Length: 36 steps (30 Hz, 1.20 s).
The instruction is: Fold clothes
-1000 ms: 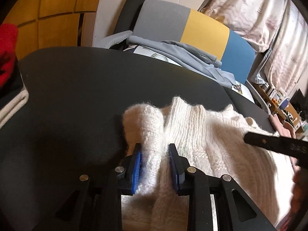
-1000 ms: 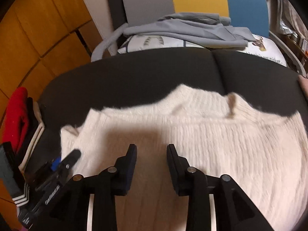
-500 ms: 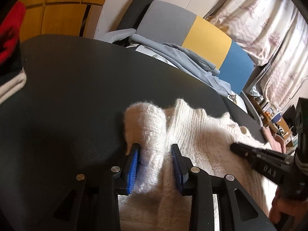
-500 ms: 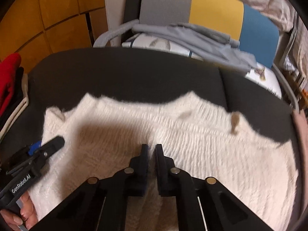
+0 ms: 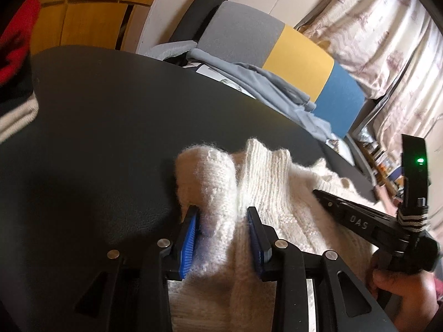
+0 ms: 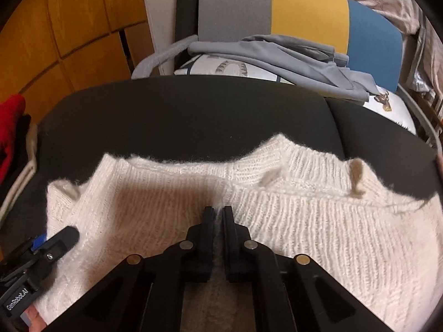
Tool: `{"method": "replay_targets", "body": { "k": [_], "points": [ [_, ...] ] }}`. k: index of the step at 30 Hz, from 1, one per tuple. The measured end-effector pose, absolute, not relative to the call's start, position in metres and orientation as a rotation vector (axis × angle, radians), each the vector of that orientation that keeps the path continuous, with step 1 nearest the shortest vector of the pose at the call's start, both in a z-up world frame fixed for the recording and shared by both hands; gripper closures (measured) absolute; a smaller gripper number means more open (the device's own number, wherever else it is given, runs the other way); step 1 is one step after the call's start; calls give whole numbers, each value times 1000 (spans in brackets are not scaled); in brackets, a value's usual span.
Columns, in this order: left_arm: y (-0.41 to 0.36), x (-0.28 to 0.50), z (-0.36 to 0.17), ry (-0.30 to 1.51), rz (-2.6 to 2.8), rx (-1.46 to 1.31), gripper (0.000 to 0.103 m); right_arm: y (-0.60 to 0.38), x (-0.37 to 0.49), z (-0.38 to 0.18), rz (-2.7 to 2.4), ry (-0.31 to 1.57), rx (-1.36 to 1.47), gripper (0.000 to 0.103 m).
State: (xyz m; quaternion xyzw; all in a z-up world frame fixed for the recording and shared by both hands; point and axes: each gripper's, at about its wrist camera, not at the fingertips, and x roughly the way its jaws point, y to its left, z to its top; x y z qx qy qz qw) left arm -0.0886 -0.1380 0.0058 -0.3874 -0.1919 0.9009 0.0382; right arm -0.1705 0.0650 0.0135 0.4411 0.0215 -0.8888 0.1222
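Note:
A fluffy white knit sweater point(image 6: 290, 215) lies spread on a black padded surface point(image 6: 193, 116). My right gripper point(image 6: 218, 210) is shut, pinching a small fold of the knit near the sweater's middle. My left gripper point(image 5: 221, 215) stands with its blue-padded jaws either side of a thick bunched sleeve or edge point(image 5: 210, 182) at the sweater's left end, the knit pressed between them. The left gripper also shows in the right wrist view point(image 6: 55, 243), and the right gripper shows in the left wrist view point(image 5: 368, 221).
A chair point(image 6: 277, 8) with grey, yellow and blue back panels stands behind, with a grey garment point(image 6: 277, 52) draped on it. Red and dark folded clothes point(image 6: 11, 127) lie at the far left. Curtains point(image 5: 382, 41) hang at the right.
My right gripper closed from open onto the sweater's middle and came closer to the left one. My left gripper kept its hold on the bunched edge.

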Motion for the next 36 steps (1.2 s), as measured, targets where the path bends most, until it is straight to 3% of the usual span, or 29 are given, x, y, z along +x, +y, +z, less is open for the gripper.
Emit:
{"method": "replay_targets", "body": {
  "k": [4, 9, 18, 26, 31, 34, 36],
  "points": [
    [-128, -85, 19, -482, 2835, -1288, 62, 66, -168, 13, -2600, 43, 1266, 97],
    [-126, -78, 39, -478, 2883, -1369, 62, 70, -168, 12, -2592, 3, 1253, 97],
    [-93, -79, 81, -286, 2980, -1281, 59, 76, -167, 12, -2570, -63, 1241, 95],
    [-58, -115, 60, -280, 2894, -1314, 52, 83, -168, 12, -2534, -140, 1234, 94],
    [-73, -137, 32, -478, 2836, -1481, 48, 114, -160, 35, -2460, -251, 1220, 79],
    [-62, -133, 23, -273, 2890, -1410, 47, 156, -133, 66, -2558, -326, 1084, 73],
    [-47, -126, 17, -52, 2933, -1340, 45, 184, -118, 80, -2651, -305, 1073, 62]
  ]
}}
